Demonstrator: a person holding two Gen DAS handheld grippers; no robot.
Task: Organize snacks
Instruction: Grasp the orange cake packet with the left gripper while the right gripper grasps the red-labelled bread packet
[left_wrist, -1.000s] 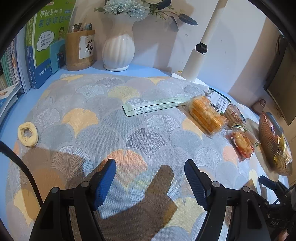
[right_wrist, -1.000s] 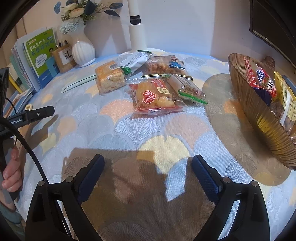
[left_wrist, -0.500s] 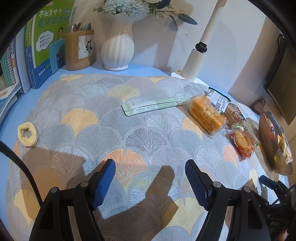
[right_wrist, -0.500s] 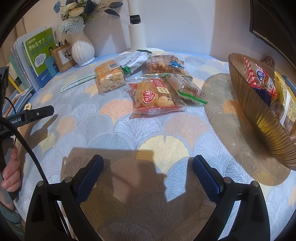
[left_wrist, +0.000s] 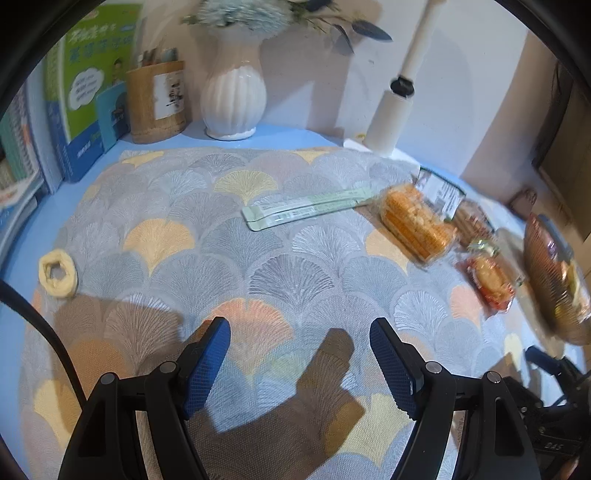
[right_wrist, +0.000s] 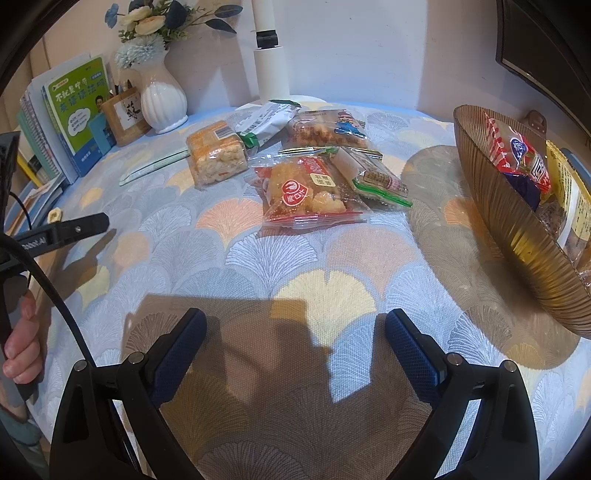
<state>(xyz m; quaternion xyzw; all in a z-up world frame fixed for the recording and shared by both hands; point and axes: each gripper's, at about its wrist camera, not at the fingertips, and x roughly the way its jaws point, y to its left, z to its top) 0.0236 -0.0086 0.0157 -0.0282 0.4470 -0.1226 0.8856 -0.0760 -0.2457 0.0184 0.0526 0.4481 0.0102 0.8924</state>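
White ribbed vase (left_wrist: 233, 99), wooden pen holder (left_wrist: 157, 101), books (right_wrist: 74, 110), yellow hair tie (left_wrist: 58, 273).

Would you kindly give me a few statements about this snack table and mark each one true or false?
1. The bowl already holds some snack packets. True.
2. The right gripper is clamped on a packet. False: its fingers stand apart over bare cloth, nothing between them.
3. The red-sealed packet lies on the tablecloth, outside the bowl. True.
4. The white vase lies tipped on its side. False: it stands upright near the wall.
5. The left gripper holds the long pale green packet. False: that packet lies on the cloth, well ahead of the empty fingers.
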